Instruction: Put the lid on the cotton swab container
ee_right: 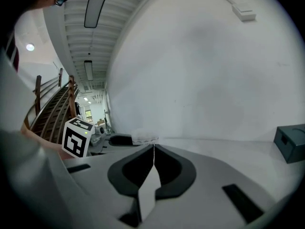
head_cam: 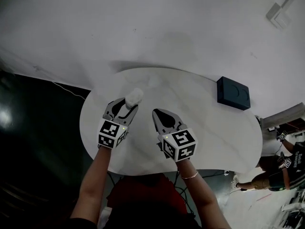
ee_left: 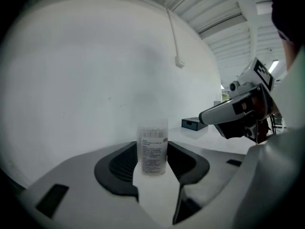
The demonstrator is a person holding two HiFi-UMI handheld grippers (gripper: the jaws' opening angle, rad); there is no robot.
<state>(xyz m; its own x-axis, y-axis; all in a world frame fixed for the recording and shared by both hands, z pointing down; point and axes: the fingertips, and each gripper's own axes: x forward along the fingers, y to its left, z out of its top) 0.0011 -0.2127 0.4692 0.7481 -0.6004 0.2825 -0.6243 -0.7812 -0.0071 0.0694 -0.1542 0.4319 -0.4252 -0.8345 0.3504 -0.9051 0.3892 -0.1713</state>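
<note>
1. Your left gripper (head_cam: 125, 108) is over the left part of the desk (head_cam: 214, 137). Its fingers (ee_left: 119, 168) are spread wide and pinch the container (ee_left: 152, 148) from both sides.
2. The container is a small round tube with straight sides. Its wall is cloudy plastic that you can half see through. A paper label with tiny print is on its front, and a pale band shows near the top.
3. In the left gripper view the container stands upright between the fingers. You cannot tell if a lid is on it, or if its bottom touches the desk.
4. The inner pads of those fingers are black and look ribbed. The outer shells are smooth and pale grey.
5. Your right gripper (head_cam: 157, 113) is just beside the left one, on its right. Its fingers are pressed together into one thin line, with nothing between them. Shut like this, they make a pointed shape.
6. The desk is oval, smooth and white, with faint grey marks like stone.
7. A black box (head_cam: 233, 93) sits near the far right edge of the desk. It is flat with square corners, and well apart from both grippers.
8. Each gripper has a cube (head_cam: 112, 133) with black and white squares at its back end.
</note>
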